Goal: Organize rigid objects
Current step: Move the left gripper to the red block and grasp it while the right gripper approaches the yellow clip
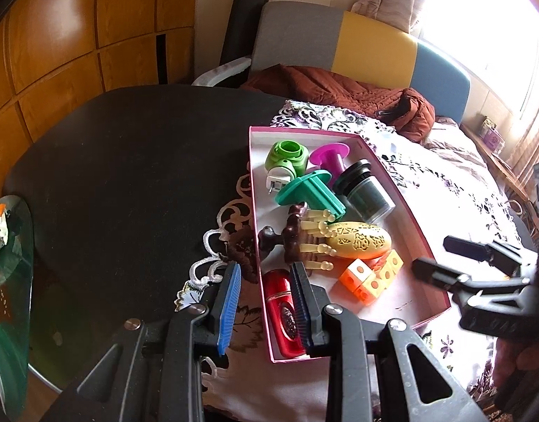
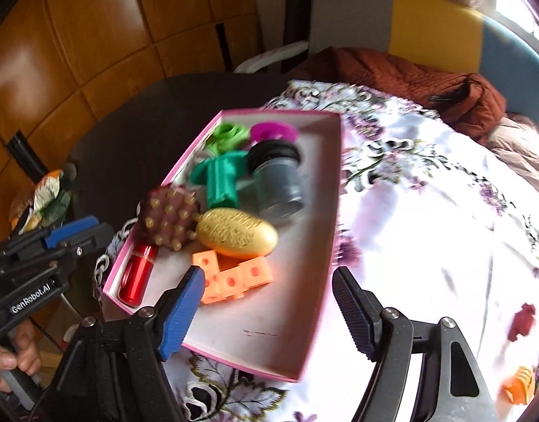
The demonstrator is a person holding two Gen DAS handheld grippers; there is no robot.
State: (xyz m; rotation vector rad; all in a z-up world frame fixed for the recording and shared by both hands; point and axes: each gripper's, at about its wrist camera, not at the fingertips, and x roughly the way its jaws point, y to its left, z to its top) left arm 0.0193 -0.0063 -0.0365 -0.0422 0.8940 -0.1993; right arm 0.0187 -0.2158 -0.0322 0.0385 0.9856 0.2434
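A pink-rimmed box on the floral cloth holds a green plug, magenta spool, teal spool, dark jar, brown massager, yellow oval, orange cubes and red tube. My left gripper is open and empty over the box's near left corner. My right gripper is open and empty above the box's near end. A dark red piece and an orange piece lie on the cloth to the right.
The box sits on a round black table half covered by the floral cloth. A brown jacket lies on a sofa behind. A glass side table with a snack bag stands at the left.
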